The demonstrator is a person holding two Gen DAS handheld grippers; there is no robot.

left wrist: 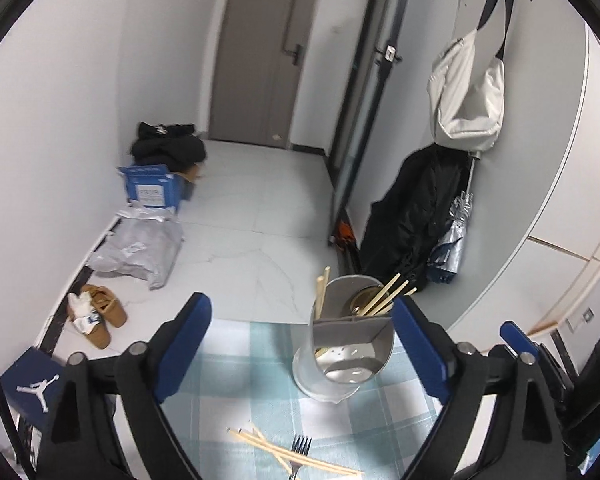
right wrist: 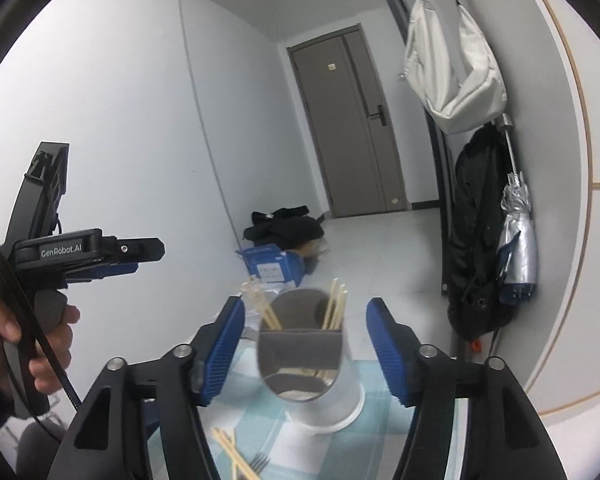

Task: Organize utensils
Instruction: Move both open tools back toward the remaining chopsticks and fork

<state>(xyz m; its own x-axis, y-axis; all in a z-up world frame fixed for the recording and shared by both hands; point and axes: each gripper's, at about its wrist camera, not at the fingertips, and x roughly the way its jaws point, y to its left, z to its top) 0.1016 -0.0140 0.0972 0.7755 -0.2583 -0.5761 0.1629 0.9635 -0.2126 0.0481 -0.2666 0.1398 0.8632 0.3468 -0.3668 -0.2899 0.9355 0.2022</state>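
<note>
Up front in the left wrist view, the left gripper gapes wide and empty before the steel utensil holder on the checked tablecloth; loose chopsticks lie slantwise beside a fork, tines away. From the right wrist view, the right gripper stands apart, empty, framing that holder, whose chopsticks lean upward, while a hand holds the unit lettered "GenRobot.AI".

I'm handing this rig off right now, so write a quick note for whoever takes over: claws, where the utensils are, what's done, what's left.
Left claw: open, nothing in it.
Right claw: open, nothing in it.
Metal utensil holder: upright on the checked tablecloth, ahead of both claws.
Done: several chopsticks in the holder, in two compartments.
Left: loose chopsticks and a fork lying crossed on the cloth, nearer than the holder. Probably pick these up next.
</note>
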